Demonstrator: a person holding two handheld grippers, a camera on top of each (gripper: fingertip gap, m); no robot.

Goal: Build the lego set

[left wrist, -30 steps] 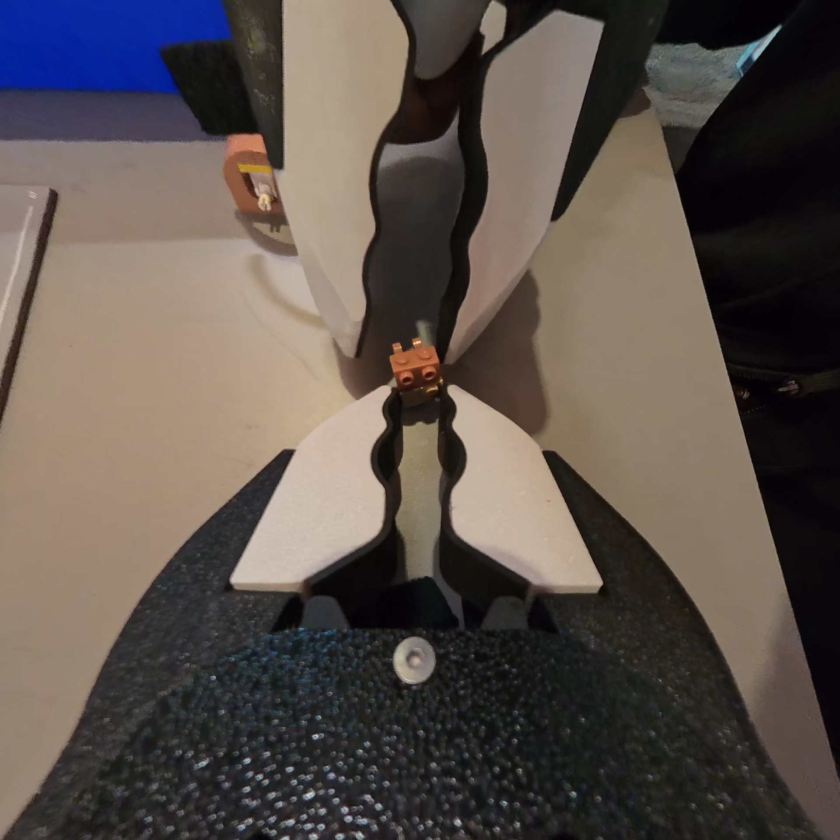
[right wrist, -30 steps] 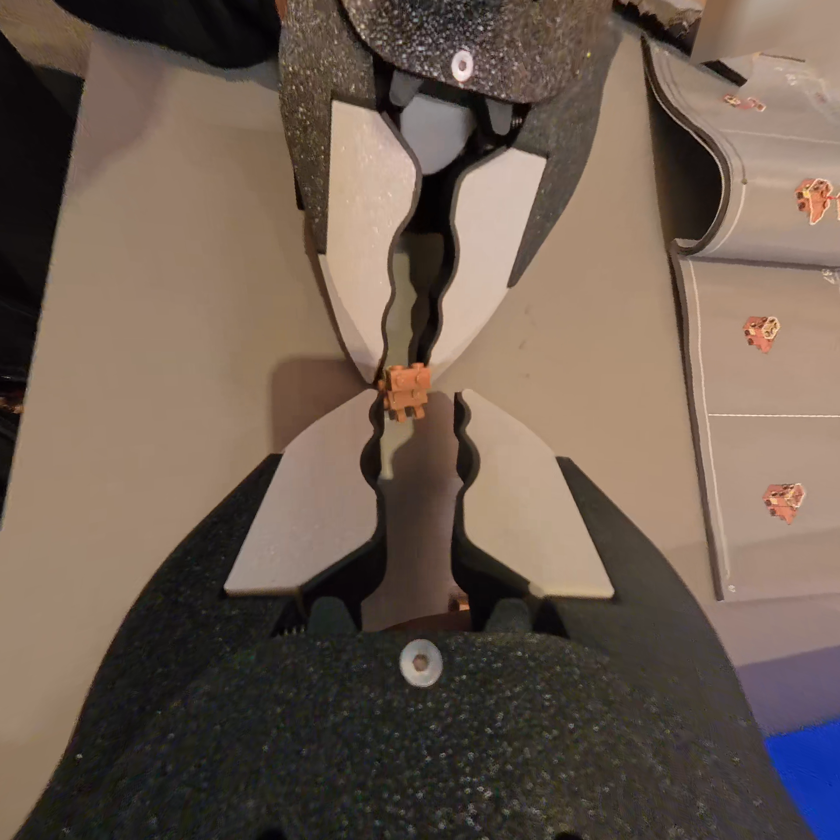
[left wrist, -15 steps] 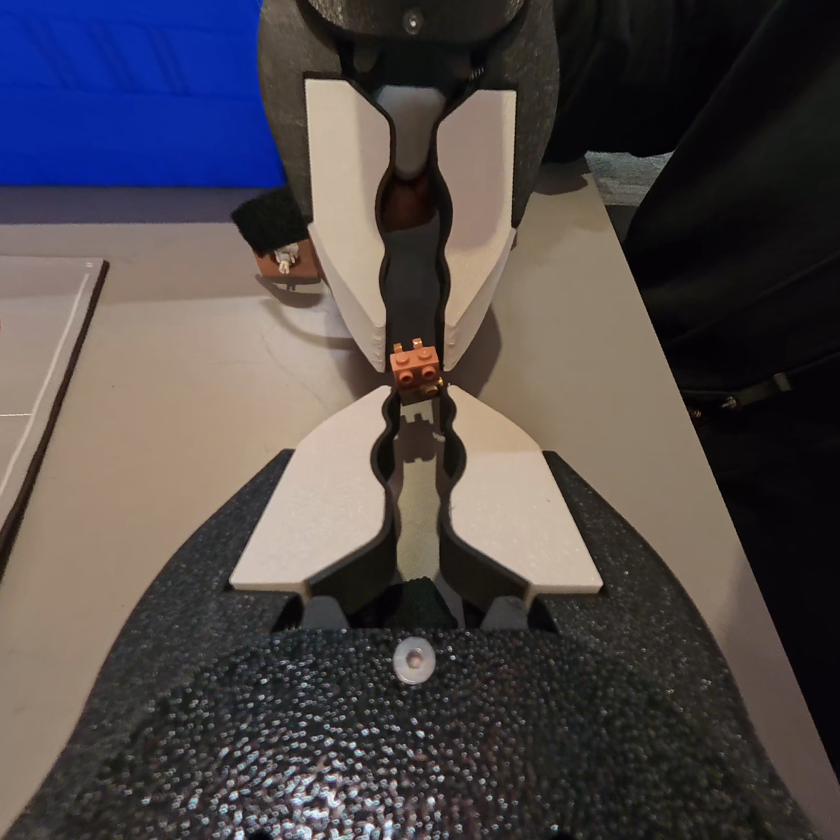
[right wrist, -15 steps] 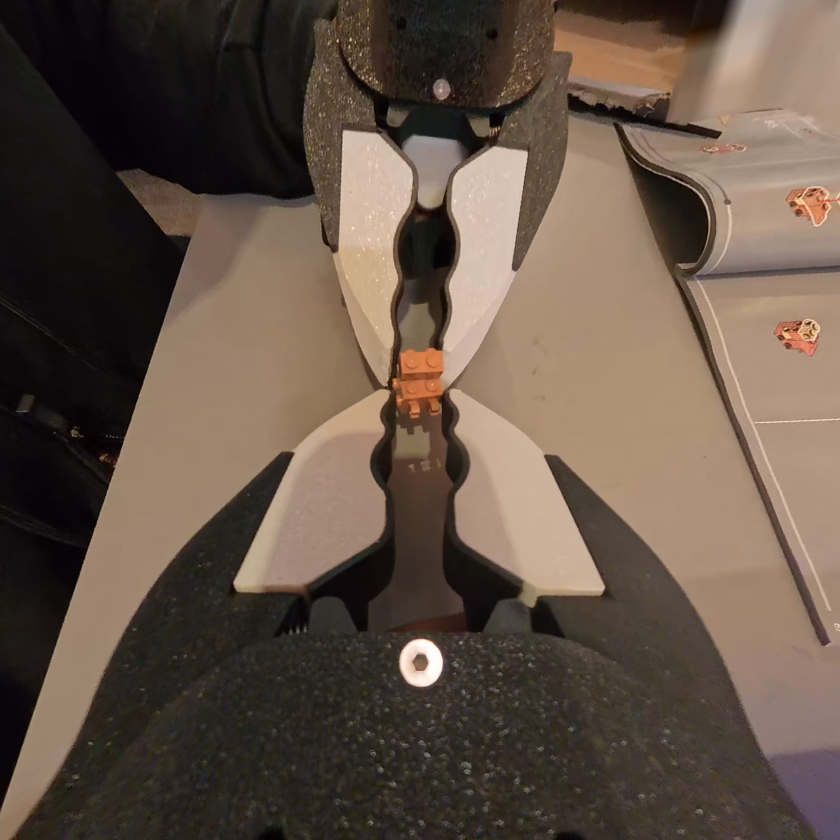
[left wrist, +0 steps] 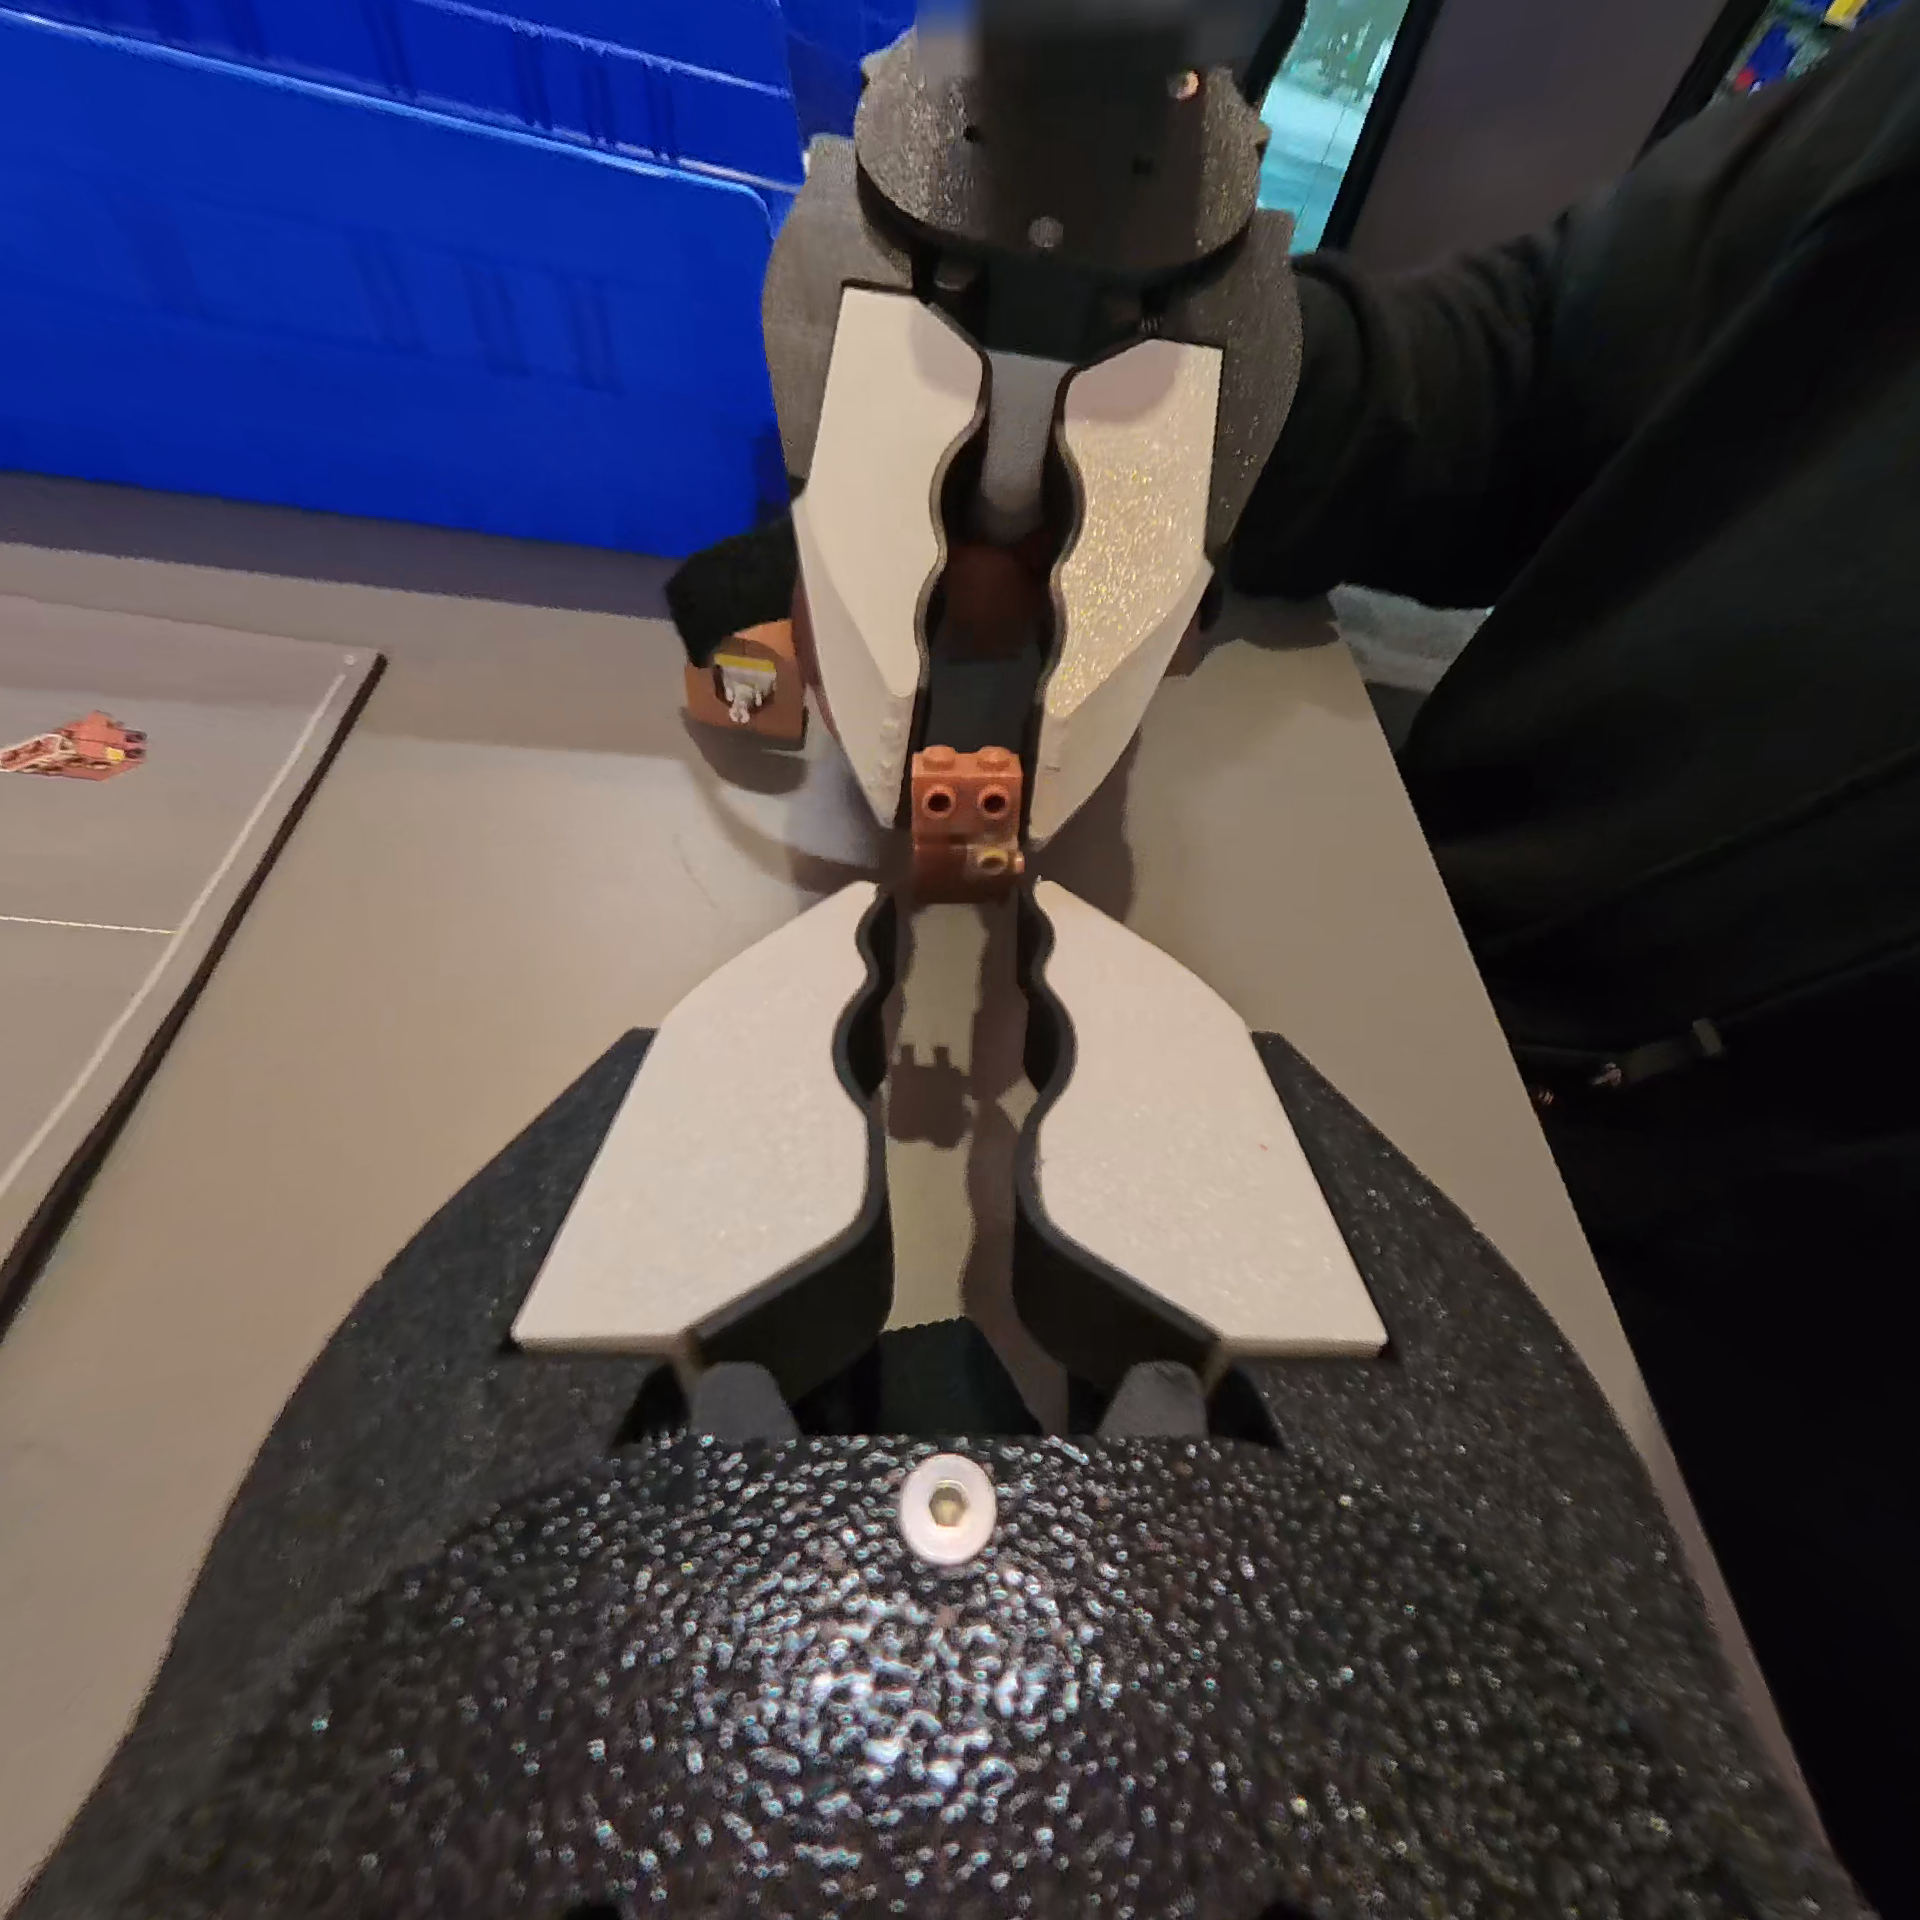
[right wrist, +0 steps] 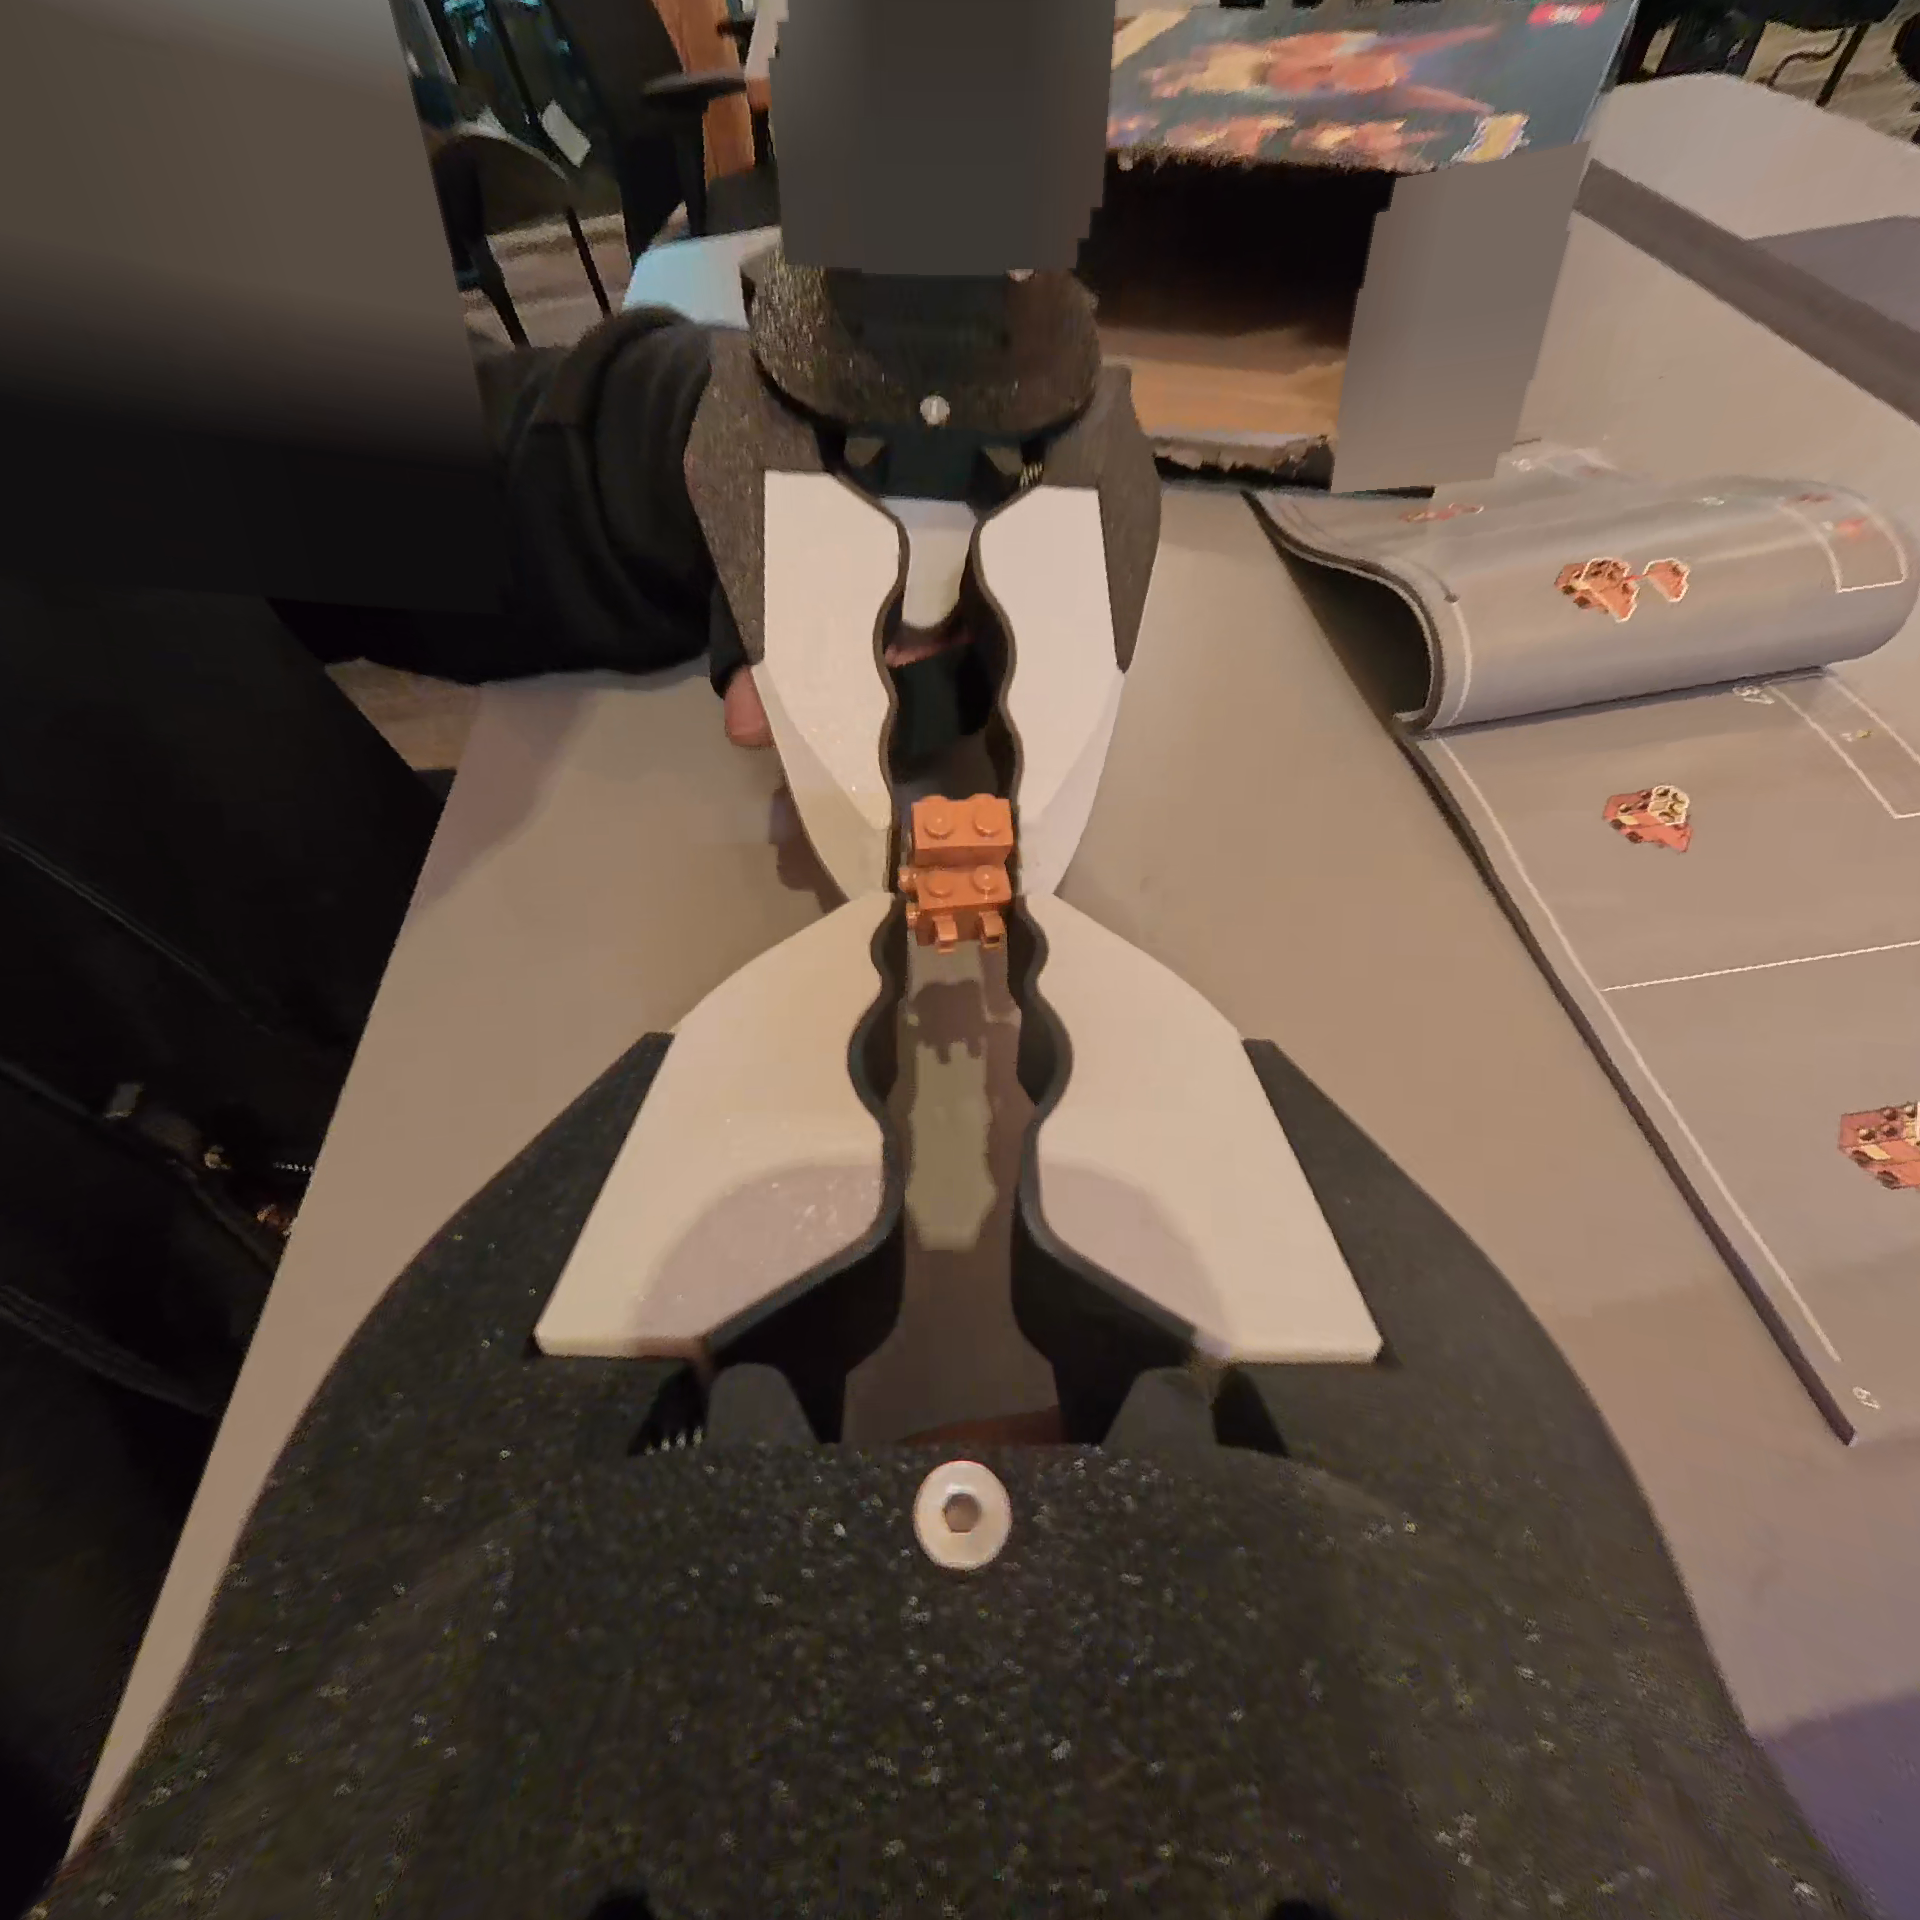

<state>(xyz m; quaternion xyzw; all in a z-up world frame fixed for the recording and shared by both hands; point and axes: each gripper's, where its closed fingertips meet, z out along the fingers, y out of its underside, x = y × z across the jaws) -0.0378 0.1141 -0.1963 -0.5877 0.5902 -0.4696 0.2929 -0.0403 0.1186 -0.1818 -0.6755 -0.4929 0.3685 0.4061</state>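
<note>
A small orange brick assembly hangs above the grey table, a studded brick on top and a darker piece below. My two grippers meet tip to tip around it. My right gripper is shut on the assembly; in the left wrist view its fingers press the brick's sides. My left gripper is open, with a slim gap showing between its pads and the lower piece. It shows in the right wrist view opposite my own tips.
A grey mat printed with brick pictures lies to one side, its far end rolled up; it also shows in the left wrist view. A small brown part sits behind. Blue bins stand at the back. A person in black is at the table edge. Less than 4 cm separates the two grippers' tips.
My right jaws closed onto the brick assembly. My left jaws, shut on it before, have spread a little off it. Both views have tilted up, showing more of the room.
</note>
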